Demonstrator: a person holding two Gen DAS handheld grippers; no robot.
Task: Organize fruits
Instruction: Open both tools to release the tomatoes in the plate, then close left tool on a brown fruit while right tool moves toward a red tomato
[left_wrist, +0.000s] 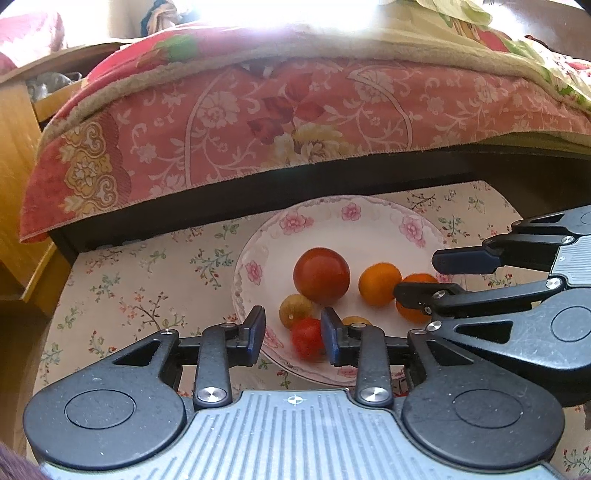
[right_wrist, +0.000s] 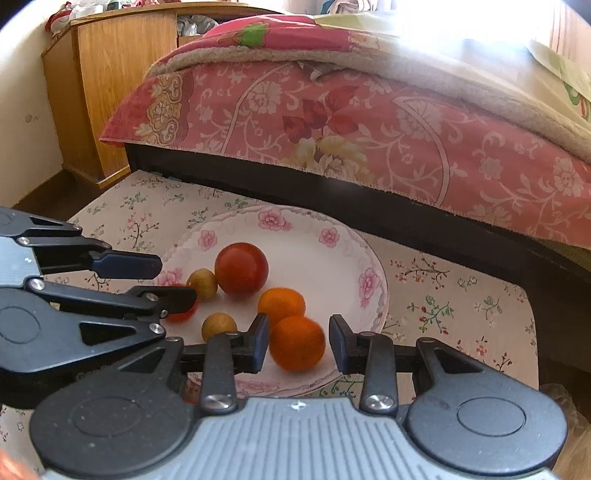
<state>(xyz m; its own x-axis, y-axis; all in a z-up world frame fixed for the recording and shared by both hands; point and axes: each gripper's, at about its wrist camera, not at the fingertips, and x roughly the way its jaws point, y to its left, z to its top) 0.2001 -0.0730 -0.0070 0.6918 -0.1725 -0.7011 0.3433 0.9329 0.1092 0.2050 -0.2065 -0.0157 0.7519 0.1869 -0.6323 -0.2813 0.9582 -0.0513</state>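
Looking along the left hand-held gripper (left_wrist: 293, 325), its jaws stand a little apart over the near rim of the flowered plate (left_wrist: 332, 204). A small red fruit (left_wrist: 306, 339) lies on the plate between them. One pad is right against the fruit and the other stands clear of it, so nothing is gripped. It looks to me like a set-down just done or a pick-up not yet made. If that fruit is the target, I would centre the jaws on it first, then close gently, since it looks soft and lies near the plate's edge. Toward the plate's middle sit a big red fruit (left_wrist: 321, 275), an orange (left_wrist: 380, 284) and two small yellow-green fruits (left_wrist: 295, 308).

From the right hand-held gripper (right_wrist: 298, 338), the jaws are drawn in close around a second orange (right_wrist: 297, 343), which sits at the plate's near side. One pad touches the peel and a sliver of plate shows beside the other. I cannot tell whether the orange is truly clamped. I would make sure both pads bear on its widest part before any lift. A round fruit held off-centre will likely squirt out and roll among the rest. The left gripper comes in from the plate's left side here, so the two tools are crowded and one should probably move at a time. All six fruits are on the plate, and the desk (right_wrist: 461, 295) around it is bare of fruit.
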